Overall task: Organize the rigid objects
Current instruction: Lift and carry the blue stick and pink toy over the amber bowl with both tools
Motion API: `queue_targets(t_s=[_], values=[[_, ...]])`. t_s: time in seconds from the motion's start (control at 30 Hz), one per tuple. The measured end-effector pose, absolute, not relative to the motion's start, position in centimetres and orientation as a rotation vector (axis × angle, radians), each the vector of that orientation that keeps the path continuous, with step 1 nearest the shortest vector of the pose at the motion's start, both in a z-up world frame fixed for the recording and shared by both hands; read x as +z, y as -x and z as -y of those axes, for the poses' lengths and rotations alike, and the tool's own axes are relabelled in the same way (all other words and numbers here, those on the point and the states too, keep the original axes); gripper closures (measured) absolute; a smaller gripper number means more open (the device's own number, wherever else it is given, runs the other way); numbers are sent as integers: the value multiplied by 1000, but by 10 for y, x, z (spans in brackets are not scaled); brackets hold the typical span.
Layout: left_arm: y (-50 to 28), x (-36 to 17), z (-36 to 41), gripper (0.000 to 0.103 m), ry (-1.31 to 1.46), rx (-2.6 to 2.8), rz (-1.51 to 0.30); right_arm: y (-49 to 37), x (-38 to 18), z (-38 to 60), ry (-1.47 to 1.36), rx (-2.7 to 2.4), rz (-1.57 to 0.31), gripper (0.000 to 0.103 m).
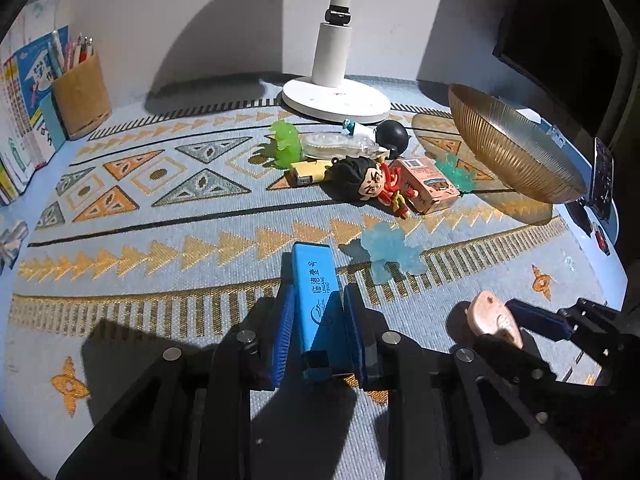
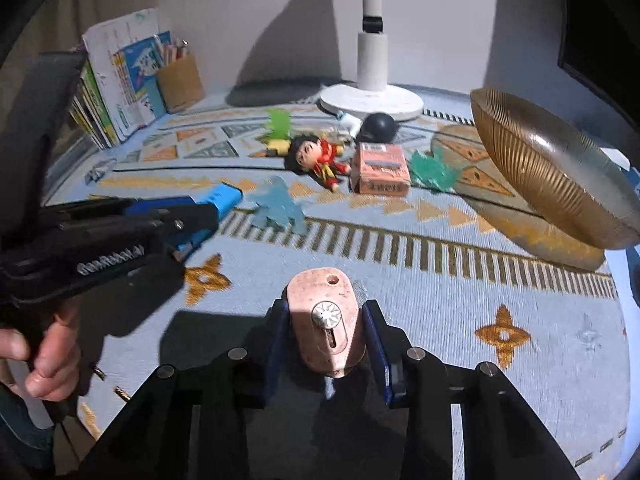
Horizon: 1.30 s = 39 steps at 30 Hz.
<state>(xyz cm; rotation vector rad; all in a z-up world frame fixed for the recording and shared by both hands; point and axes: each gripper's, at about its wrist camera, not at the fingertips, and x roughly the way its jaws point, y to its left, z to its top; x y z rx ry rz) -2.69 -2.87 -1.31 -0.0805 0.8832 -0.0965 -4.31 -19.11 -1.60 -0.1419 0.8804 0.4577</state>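
My left gripper [image 1: 316,314] is shut on a blue rectangular block [image 1: 310,272] with white printing, held lengthwise above the patterned mat. In the right wrist view that gripper [image 2: 200,216] comes in from the left with the block [image 2: 226,196] sticking out past its fingers. My right gripper [image 2: 326,314] is shut on a pink oval gadget [image 2: 320,292] with a white dial and a small hole at its tip. The same pink gadget [image 1: 494,318] shows at lower right in the left wrist view. A ribbed golden bowl [image 1: 516,152] stands tilted at the right.
Behind lie a doll figure [image 1: 368,184], a pink box [image 1: 424,190], a black ball [image 1: 392,134], green [image 1: 286,142], teal [image 1: 456,172] and pale blue [image 1: 392,250] jelly-like toys. A white lamp base [image 1: 336,98], pen cup [image 1: 82,96] and books [image 1: 24,120] line the back. A hand [image 2: 48,356] grips the left tool.
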Motion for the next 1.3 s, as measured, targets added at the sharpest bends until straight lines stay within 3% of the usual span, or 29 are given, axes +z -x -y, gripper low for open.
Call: queue_targets(t_s=[0.27, 0.47, 0.73, 1.0, 1.13, 1.3], values=[[24, -23, 43, 78, -32, -56, -921, 38, -16, 216, 70, 429, -897, 66], [26, -13, 42, 82, -25, -16, -884, 41, -5, 232, 24, 431, -870, 66], [33, 84, 61, 82, 9, -116, -656, 38, 70, 301, -90, 342, -691, 66], [-3, 169, 150, 82, 1, -388, -523, 16, 155, 388, -150, 74, -524, 66], [-36, 155, 202, 82, -15, -470, -593, -10, 153, 413, -184, -5, -586, 66], [-77, 103, 234, 82, 0, -489, -747, -43, 110, 429, -243, -6, -754, 66]])
